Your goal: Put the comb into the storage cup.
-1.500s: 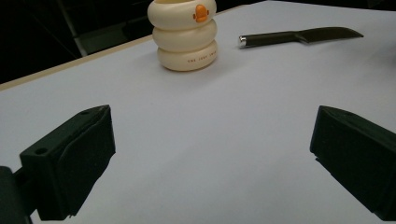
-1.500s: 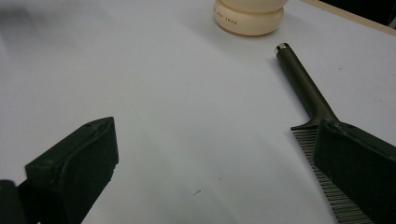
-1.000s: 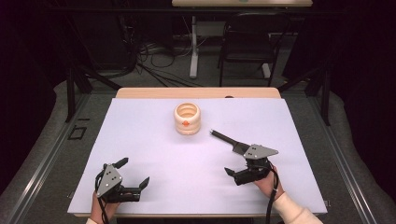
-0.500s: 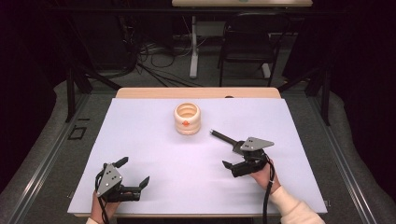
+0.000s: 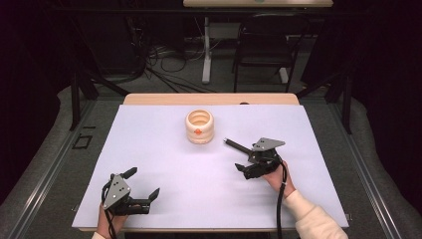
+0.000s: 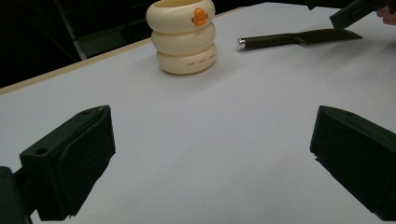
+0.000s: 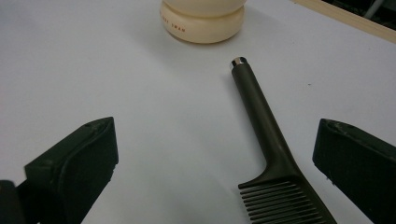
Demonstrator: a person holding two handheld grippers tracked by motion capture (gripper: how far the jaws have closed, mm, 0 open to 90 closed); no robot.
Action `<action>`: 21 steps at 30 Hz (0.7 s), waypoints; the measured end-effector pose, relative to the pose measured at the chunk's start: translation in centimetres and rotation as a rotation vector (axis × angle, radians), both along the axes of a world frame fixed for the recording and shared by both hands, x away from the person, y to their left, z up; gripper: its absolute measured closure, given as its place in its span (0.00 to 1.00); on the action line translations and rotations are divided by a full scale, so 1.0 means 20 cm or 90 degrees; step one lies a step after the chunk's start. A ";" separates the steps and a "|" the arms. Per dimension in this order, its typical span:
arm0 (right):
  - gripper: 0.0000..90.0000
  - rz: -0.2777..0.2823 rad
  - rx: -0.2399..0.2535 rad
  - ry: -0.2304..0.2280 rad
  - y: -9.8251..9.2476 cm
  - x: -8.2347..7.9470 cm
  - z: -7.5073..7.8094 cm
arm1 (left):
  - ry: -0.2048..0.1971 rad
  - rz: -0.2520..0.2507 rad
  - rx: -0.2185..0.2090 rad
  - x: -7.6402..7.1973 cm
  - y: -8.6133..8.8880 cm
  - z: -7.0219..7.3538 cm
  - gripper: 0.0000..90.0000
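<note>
A black comb (image 7: 263,122) lies flat on the white table (image 5: 174,169), its metal-tipped handle (image 5: 235,145) pointing toward a cream ribbed cup (image 5: 199,126) with an orange mark. My right gripper (image 7: 215,140) is open and hangs low over the comb. The comb's teeth (image 7: 282,200) lie between the two jaws, nearer the right one. In the high view that right gripper (image 5: 247,163) covers the comb's toothed end. My left gripper (image 5: 143,183) rests open near the front left edge with nothing between its jaws. From the left gripper (image 6: 212,140), the cup (image 6: 183,37) and comb (image 6: 299,38) lie far ahead.
A wooden strip (image 5: 209,99) runs along the table's far edge. Beyond it stand a dark chair (image 5: 263,45) and a table leg (image 5: 206,50), with cables on the floor. White table surface stretches between the two grippers.
My right gripper has moved forward and slightly left, away from the person, and now sits over the comb's toothed end. The left gripper, cup and comb have stayed put.
</note>
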State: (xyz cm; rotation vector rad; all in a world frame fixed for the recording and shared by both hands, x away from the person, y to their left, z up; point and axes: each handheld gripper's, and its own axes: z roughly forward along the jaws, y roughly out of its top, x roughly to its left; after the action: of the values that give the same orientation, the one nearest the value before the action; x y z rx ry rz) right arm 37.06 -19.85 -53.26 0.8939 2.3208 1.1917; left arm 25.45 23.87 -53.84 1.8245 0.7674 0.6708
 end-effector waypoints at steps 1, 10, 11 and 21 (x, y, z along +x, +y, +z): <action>0.00 0.000 0.000 0.000 0.00 0.00 0.00 | 0.000 0.001 0.000 0.00 0.00 0.00 0.00; 0.00 -0.006 -0.005 0.002 0.03 0.07 0.00 | -0.001 0.002 0.002 0.00 0.00 0.00 0.00; 0.00 -0.007 -0.003 0.001 0.03 0.08 0.00 | -0.002 0.003 0.001 0.00 0.00 0.00 0.00; 0.00 -0.016 0.001 0.001 0.06 0.16 0.01 | -0.004 0.001 0.000 0.00 0.00 0.00 0.00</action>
State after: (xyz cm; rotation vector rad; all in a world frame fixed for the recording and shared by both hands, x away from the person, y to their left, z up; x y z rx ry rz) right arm 40.31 -18.72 -53.02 0.9225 2.3032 1.1824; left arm 25.45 23.77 -53.80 1.8206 0.7647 0.6773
